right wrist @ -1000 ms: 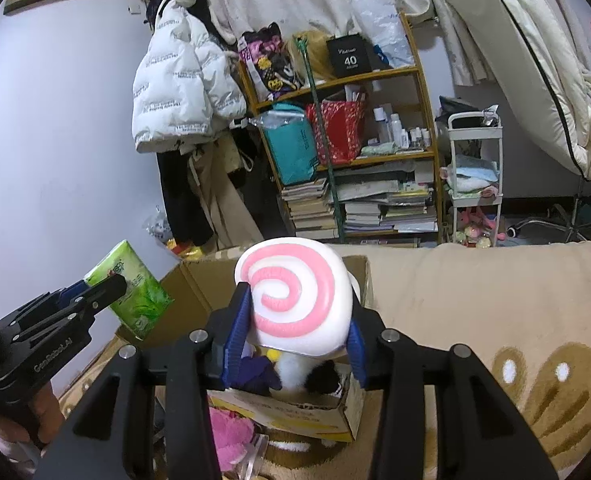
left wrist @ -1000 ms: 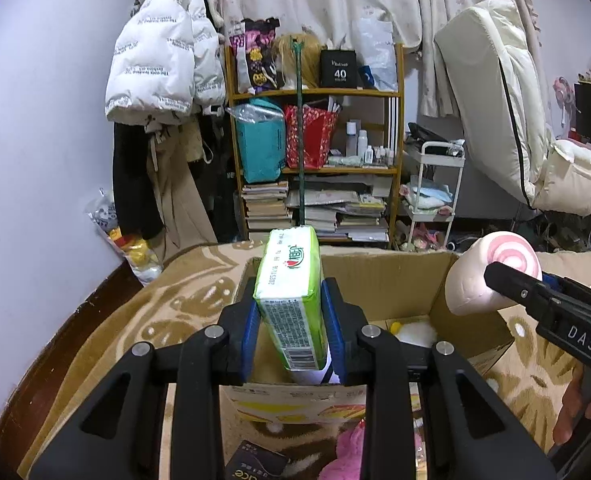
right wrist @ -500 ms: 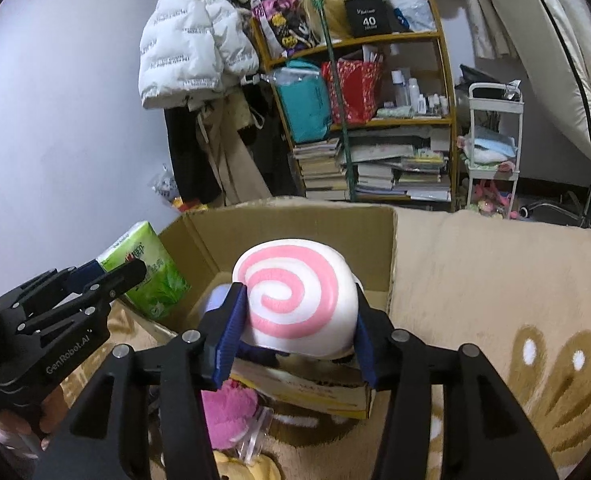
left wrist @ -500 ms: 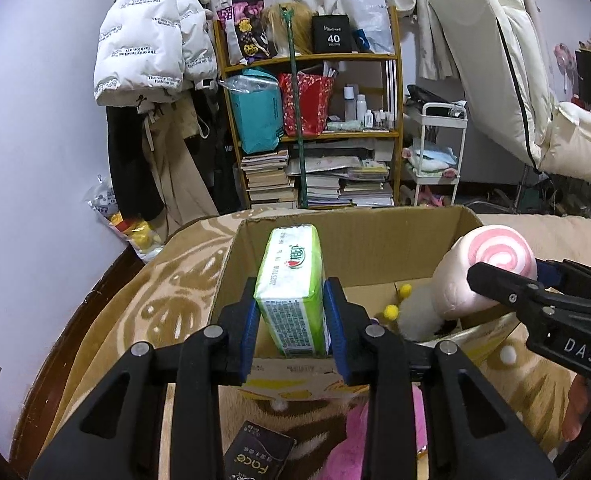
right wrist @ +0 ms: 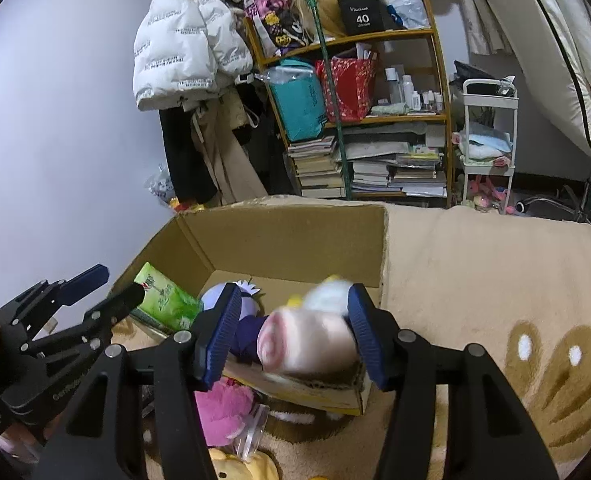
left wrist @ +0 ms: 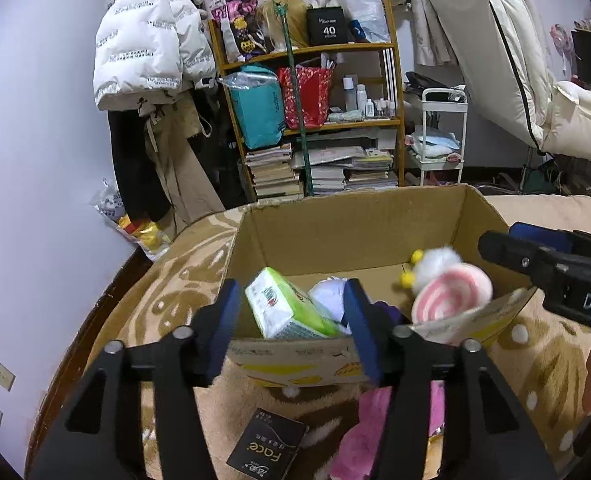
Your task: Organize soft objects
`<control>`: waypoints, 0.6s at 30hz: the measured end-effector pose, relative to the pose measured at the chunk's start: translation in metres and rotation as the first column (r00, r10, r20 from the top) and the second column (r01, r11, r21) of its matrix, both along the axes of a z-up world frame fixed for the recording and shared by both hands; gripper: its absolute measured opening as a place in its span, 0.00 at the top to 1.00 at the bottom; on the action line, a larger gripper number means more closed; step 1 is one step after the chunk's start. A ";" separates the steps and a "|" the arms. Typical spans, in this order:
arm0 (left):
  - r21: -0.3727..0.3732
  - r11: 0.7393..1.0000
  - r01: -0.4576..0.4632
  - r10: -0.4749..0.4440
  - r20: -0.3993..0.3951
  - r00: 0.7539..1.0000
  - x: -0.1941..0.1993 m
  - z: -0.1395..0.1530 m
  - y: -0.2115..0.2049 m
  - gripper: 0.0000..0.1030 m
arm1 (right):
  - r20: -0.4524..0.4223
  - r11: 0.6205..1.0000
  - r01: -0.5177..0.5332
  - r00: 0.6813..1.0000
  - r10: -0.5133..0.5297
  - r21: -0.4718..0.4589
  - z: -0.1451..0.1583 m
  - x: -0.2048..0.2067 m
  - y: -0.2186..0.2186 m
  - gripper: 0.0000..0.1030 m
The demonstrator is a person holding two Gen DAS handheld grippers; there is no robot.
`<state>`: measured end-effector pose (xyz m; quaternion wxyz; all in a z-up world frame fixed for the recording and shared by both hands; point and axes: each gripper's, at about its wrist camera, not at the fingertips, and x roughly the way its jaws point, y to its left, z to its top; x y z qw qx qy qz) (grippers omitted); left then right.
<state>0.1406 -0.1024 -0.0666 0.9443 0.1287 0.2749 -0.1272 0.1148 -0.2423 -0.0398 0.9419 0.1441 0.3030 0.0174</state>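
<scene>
A cardboard box (left wrist: pixel 355 232) (right wrist: pixel 287 236) stands open on a beige blanket. My left gripper (left wrist: pixel 293 312) (right wrist: pixel 117 284) hangs over the box's near left corner. Its jaws are opening, and the green tissue pack (left wrist: pixel 287 312) (right wrist: pixel 167 300) lies tilted between them in the box, clear of both pads. Over the box's right part, my right gripper (right wrist: pixel 295 308) (left wrist: pixel 507 240) is opening too. The pink-swirl plush (right wrist: pixel 303 340) (left wrist: pixel 451 296), blurred, drops between its pads into the box. A white and purple plush (left wrist: pixel 329 296) (right wrist: pixel 219 300) lies inside.
In front of the box lie a pink plush (left wrist: pixel 359 440) (right wrist: pixel 219 408), a black packet (left wrist: pixel 267 448) and a yellow soft toy (right wrist: pixel 239 468). The patterned blanket (right wrist: pixel 495 280) spreads to the right. A crowded shelf (left wrist: pixel 315 120) and hanging coats stand behind.
Both grippers opened. The tissue pack left the left pads and tipped over into the box. The pink-swirl plush slipped from the right pads and sank toward the box.
</scene>
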 end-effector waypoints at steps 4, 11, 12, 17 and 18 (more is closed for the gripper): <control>0.008 1.000 -0.002 0.002 0.011 1.000 -0.006 0.004 0.002 0.44 | -0.001 1.000 0.004 1.000 -0.004 0.009 0.002 -0.002 -0.001 0.43; 0.011 1.000 -0.027 0.027 -0.016 1.000 -0.009 0.008 0.010 0.37 | 0.020 1.000 -0.002 1.000 0.002 -0.007 0.011 -0.009 0.003 0.31; 0.009 1.000 -0.029 0.029 -0.020 0.999 -0.009 0.009 0.012 0.36 | 0.019 1.000 0.000 1.000 0.001 -0.015 0.012 -0.011 0.004 0.29; 0.000 0.999 -0.046 0.046 -0.034 0.998 -0.017 0.018 0.025 0.23 | 0.026 1.000 0.010 1.000 -0.010 -0.030 0.017 -0.020 0.007 0.15; -0.002 0.999 -0.048 0.047 -0.040 0.998 -0.018 0.019 0.026 0.22 | 0.023 0.999 0.010 1.000 -0.009 -0.033 0.018 -0.021 0.008 0.15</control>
